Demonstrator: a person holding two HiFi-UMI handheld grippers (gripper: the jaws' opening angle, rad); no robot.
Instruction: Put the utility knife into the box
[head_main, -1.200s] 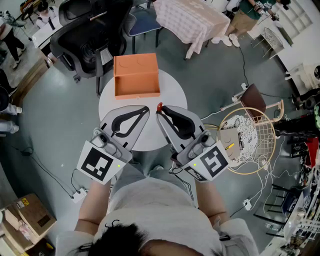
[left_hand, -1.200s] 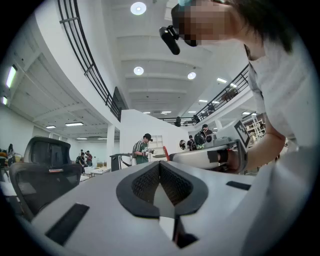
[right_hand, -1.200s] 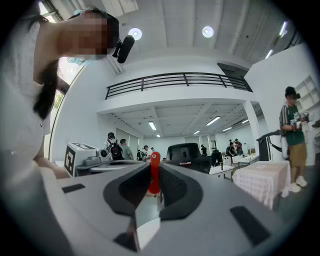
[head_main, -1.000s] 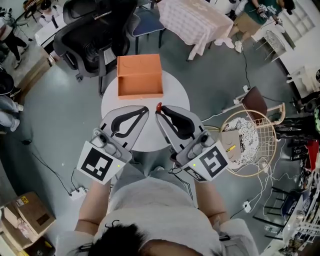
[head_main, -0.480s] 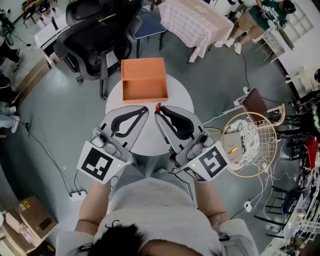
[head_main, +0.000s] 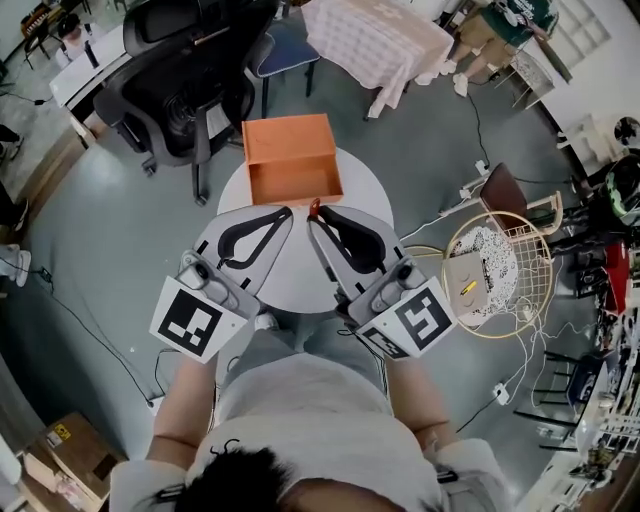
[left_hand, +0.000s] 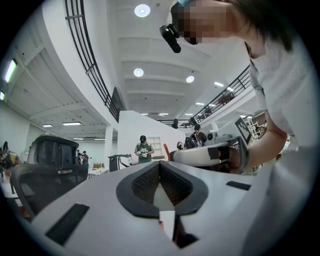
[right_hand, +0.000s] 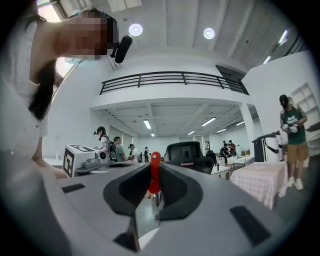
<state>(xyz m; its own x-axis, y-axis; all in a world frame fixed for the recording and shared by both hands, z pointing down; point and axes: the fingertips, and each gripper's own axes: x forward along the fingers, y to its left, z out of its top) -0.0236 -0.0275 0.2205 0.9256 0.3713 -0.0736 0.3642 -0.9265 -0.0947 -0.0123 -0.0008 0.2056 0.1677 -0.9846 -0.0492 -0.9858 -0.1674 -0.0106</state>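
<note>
**Knife gripped, not yet boxed**

Your right gripper (head_main: 313, 214) is clamped on the slim red utility knife (head_main: 316, 207), above the round white table (head_main: 296, 275) and just short of the open orange rectangular box (head_main: 292, 140). Your left gripper (head_main: 287, 213) is closed on nothing. Pickup looks done; 1 step remains: release the knife inside the box

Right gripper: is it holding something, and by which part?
Yes. The right gripper holds the red utility knife between its jaw tips, gripped just short of one end, which pokes out past them.
</note>
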